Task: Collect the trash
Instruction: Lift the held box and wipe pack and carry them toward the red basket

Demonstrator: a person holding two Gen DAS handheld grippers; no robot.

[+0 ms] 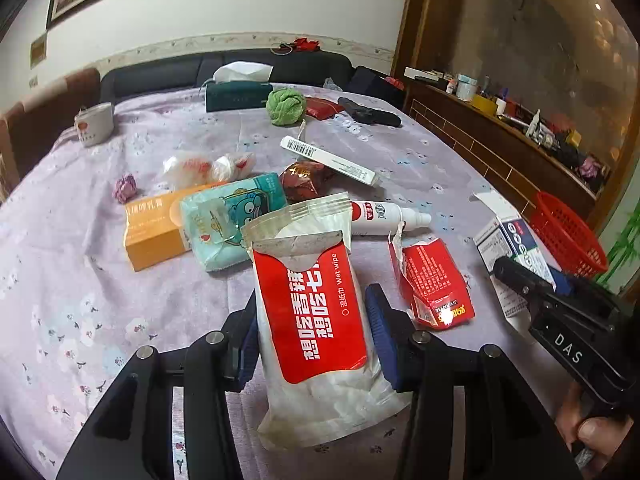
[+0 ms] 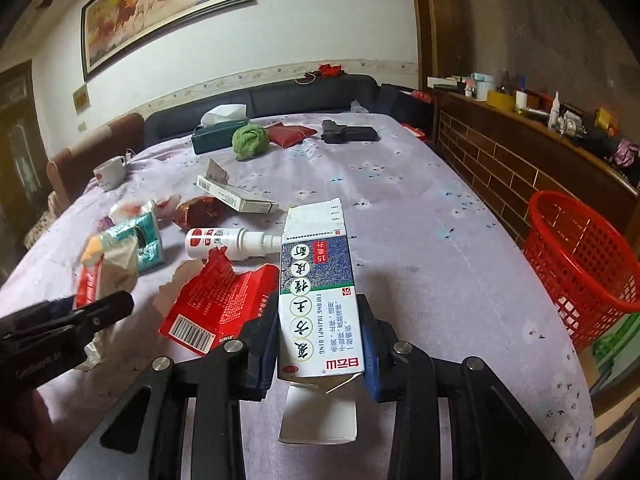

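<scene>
Trash lies scattered over a lilac flowered tablecloth (image 1: 100,280). The left gripper (image 1: 312,336) pinches a red-and-white plastic wet-wipe pouch (image 1: 316,320) between its blue pads, the pouch's torn top reaching away from the fingers. Just right of it lies a torn red foil packet (image 1: 434,284); ahead lie a white spray bottle with a red label (image 1: 384,218), a teal tissue pack with a cartoon face (image 1: 232,220) and, left of that, an orange cardboard box (image 1: 154,232). Farther ahead sit a crumpled brown foil wrapper (image 1: 304,180) and a long white carton with a barcode (image 1: 328,158).

The right gripper (image 2: 320,340) is clamped on a white-and-blue cardboard medicine box (image 2: 318,288), both end flaps open, its length running away from the fingers. A red plastic mesh basket (image 2: 580,264) stands to that gripper's right, at the table's edge. At its far left the other gripper shows, dark and blurred.
</scene>
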